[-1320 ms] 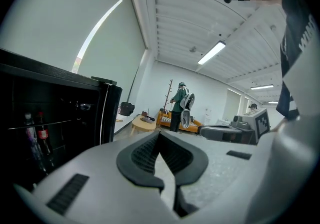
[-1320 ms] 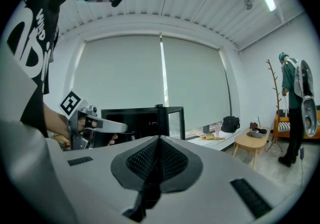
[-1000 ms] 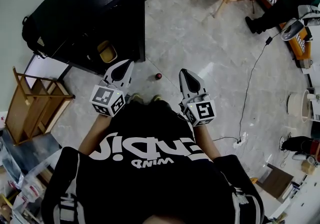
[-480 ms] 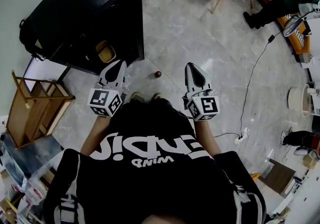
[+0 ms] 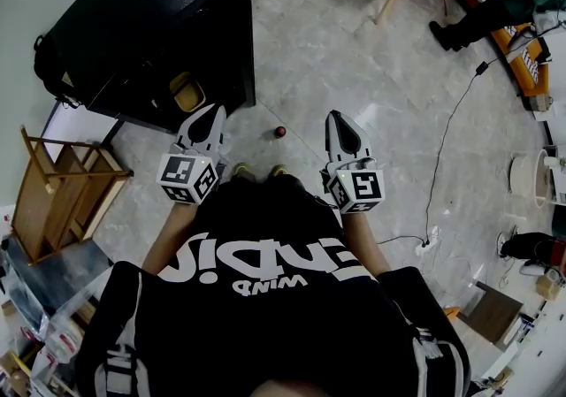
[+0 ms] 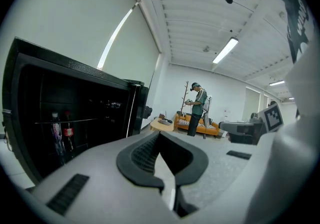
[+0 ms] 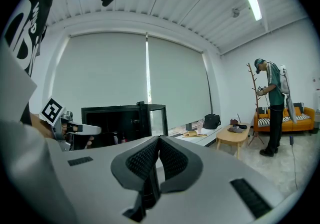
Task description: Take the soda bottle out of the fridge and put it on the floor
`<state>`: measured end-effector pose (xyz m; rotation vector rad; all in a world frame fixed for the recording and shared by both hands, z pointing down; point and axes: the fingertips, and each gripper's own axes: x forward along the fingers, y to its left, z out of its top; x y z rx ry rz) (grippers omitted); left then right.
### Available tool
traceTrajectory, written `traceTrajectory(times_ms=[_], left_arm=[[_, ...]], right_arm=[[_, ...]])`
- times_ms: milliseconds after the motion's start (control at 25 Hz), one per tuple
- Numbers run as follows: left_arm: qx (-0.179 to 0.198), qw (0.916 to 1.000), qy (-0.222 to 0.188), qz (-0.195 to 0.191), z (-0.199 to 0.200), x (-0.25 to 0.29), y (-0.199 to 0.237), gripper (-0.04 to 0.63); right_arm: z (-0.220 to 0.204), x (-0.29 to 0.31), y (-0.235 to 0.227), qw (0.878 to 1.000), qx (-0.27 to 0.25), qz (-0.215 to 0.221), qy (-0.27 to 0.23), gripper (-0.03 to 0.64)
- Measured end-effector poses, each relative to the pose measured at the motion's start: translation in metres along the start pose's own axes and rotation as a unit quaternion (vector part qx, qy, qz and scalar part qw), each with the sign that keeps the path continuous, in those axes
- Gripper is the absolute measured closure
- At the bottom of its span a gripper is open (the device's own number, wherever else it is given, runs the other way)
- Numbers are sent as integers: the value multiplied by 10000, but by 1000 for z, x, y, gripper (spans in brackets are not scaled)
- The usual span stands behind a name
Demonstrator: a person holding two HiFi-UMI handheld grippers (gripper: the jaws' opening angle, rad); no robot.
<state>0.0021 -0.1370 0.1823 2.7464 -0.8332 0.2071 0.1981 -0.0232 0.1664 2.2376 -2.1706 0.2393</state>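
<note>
Your left gripper (image 5: 212, 118) has its jaw tips brought together with nothing between them. The right gripper (image 5: 340, 126) is fully closed and empty too. Both point roughly level, out across the floor (image 5: 371, 77).

The fridge (image 5: 133, 24) stands ahead of the left gripper and off to its left, with its door (image 5: 242, 33) swung open. Through the opening, the left gripper view shows a red-labelled bottle that I take for the soda bottle (image 6: 67, 132). It stands upright on a shelf (image 6: 90, 120), with a paler bottle (image 6: 56, 133) just beside it on the side away from the gripper. Its long axis is vertical, so level jaws would meet it across its width.

The relation that matters is this: the bottle lies forward and left of the left gripper, deep in the dark interior. The right gripper sits further out, on the open-door side. The left gripper is the nearer one, and any reach for that bottle calls for parted jaws.

A small red thing (image 5: 279, 132) lies on the floor, ahead of and between the two grippers. I cannot tell what it is, so it does not show whether a bottle already stands out there.
</note>
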Motion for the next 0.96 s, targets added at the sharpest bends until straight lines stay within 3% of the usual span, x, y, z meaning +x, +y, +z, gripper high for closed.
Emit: traceTrajectory(times_ms=[960], left_arm=[[-181, 9996, 229, -33, -14, 21, 4, 589]], right_arm=[[-19, 10, -10, 9994, 149, -7, 311, 594]])
